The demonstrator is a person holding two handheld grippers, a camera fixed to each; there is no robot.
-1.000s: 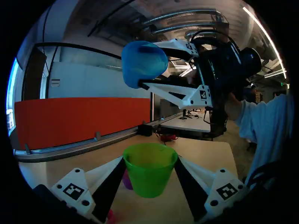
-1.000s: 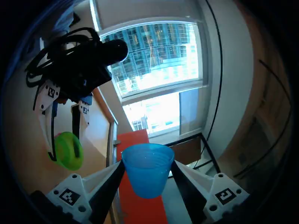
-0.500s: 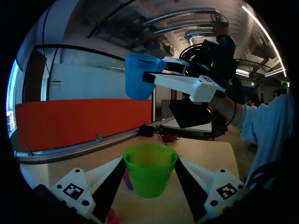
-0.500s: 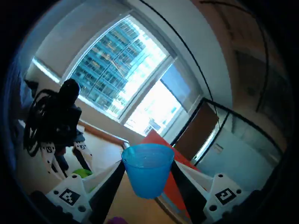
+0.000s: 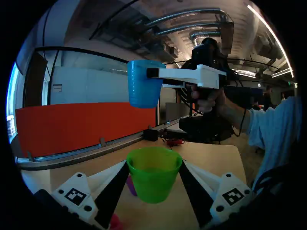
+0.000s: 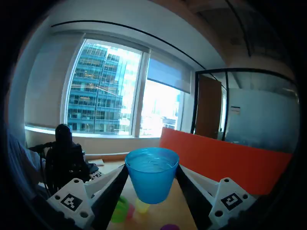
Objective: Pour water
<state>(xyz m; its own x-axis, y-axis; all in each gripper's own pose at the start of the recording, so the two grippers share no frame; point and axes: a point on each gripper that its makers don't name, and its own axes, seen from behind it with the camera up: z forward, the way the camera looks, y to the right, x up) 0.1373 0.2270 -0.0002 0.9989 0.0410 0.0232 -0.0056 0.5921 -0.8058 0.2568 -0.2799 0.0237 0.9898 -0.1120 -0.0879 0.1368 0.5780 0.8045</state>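
**Markings.** Each white finger of the left claw carries one black-and-white square fiducial marker, two in total. The right claw carries two as well. The patterns contain no letters. A small paper sheet on the glass partition, middle left of the left gripper view, is too small to read.

**Count.** There are two claws and two held cups. At bottom centre of the right gripper view, small coloured plastic items lie on the light wooden counter: one pink item, one yellow item and one purple item. A green item is partly hidden behind a finger, and I cannot tell what it is.

**Task items.** The translucent, tapered blue plastic cup stands upright at lower centre of the right gripper view. Both black-padded fingers of the right claw are clamped on its sides. A rippled liquid surface shows inside, near the rim. In the left gripper view this cup appears at upper centre, upright, held out by a hand with a pale blue sleeve. There it is higher than the green cup and apart from it.

The tapered green plastic cup stands upright at lower centre of the left gripper view, clamped between both fingers of the left claw. An orange wall panel runs behind it.
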